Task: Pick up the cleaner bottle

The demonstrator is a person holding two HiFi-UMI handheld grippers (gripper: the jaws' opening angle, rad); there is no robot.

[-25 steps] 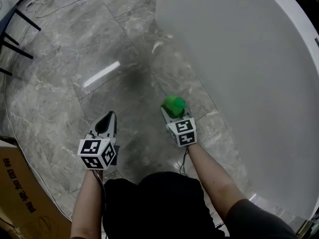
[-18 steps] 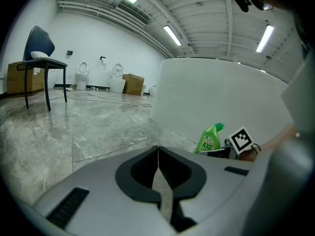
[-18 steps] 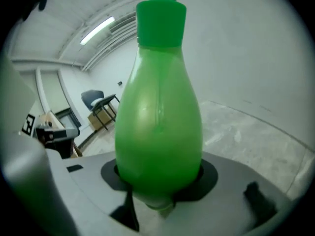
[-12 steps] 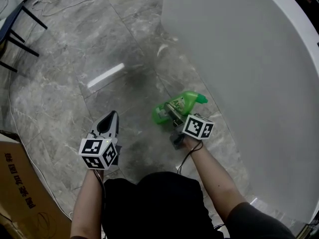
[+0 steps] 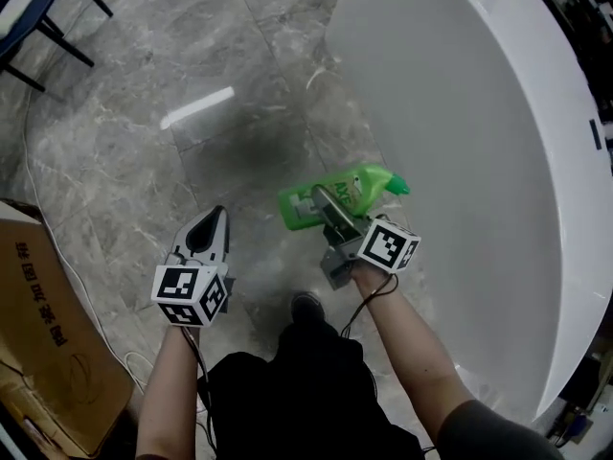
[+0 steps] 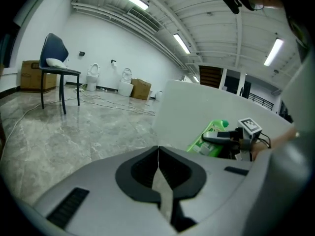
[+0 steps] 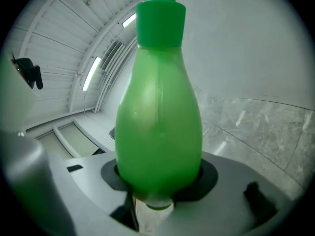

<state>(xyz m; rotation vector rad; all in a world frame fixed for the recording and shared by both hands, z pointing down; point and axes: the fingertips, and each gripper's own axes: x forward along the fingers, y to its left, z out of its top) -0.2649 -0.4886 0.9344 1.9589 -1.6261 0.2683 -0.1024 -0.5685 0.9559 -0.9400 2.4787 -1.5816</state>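
Observation:
The green cleaner bottle (image 5: 337, 195) hangs above the marble floor, lying on its side with its green cap toward the white curved wall. My right gripper (image 5: 330, 209) is shut on its body. In the right gripper view the cleaner bottle (image 7: 158, 117) fills the middle, wedged between the jaws, cap (image 7: 160, 14) pointing away. The bottle (image 6: 210, 137) and the right gripper's marker cube (image 6: 249, 126) also show in the left gripper view. My left gripper (image 5: 208, 226) hovers to the left of the bottle, jaws together on nothing. In its own view the left gripper (image 6: 158, 149) shows its jaws meeting.
A big white curved tub wall (image 5: 460, 151) runs along the right. A cardboard box (image 5: 48, 324) stands at the lower left. Dark chair legs (image 5: 53, 12) show at the top left; the chair (image 6: 56, 65) and a floor cable (image 5: 57, 257) are nearby.
The right gripper has risen and rolled, lifting the bottle off the floor and tipping it from upright onto its side. The left gripper has risen too, still shut and holding nothing.

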